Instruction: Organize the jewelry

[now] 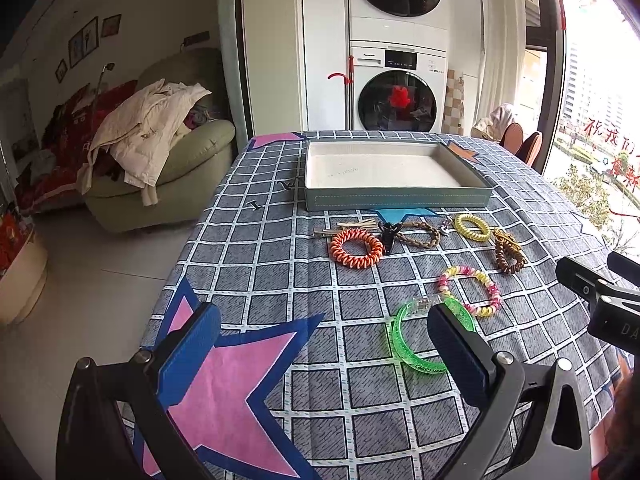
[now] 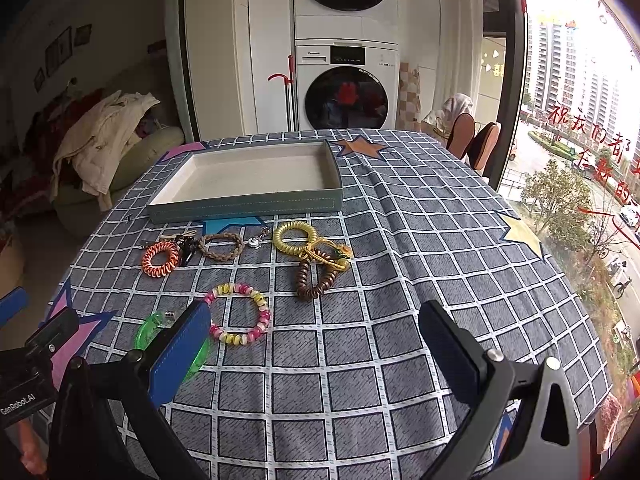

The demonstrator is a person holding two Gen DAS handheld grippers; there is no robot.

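A grey-blue tray (image 1: 396, 201) (image 2: 248, 208) with a white inside stands on the table, nothing in it. In front of it lie an orange spiral tie (image 1: 356, 248) (image 2: 160, 259), a braided brown ring (image 1: 420, 234) (image 2: 221, 246), a yellow spiral tie (image 1: 473, 227) (image 2: 295, 239), a brown spiral tie (image 1: 509, 257) (image 2: 316, 280), a pink-yellow bracelet (image 1: 470, 290) (image 2: 239, 313) and a green bangle (image 1: 416, 340) (image 2: 154, 326). My left gripper (image 1: 320, 336) is open above the cloth, its right finger over the bangle. My right gripper (image 2: 316, 336) is open and empty.
The table has a grey checked cloth with stars (image 1: 240, 368). A black clip (image 1: 389, 236) and hairpins (image 1: 352, 226) lie by the orange tie. A sofa with clothes (image 1: 160, 152) stands left, stacked washers (image 1: 396, 84) behind, chairs (image 2: 476, 140) and a window right.
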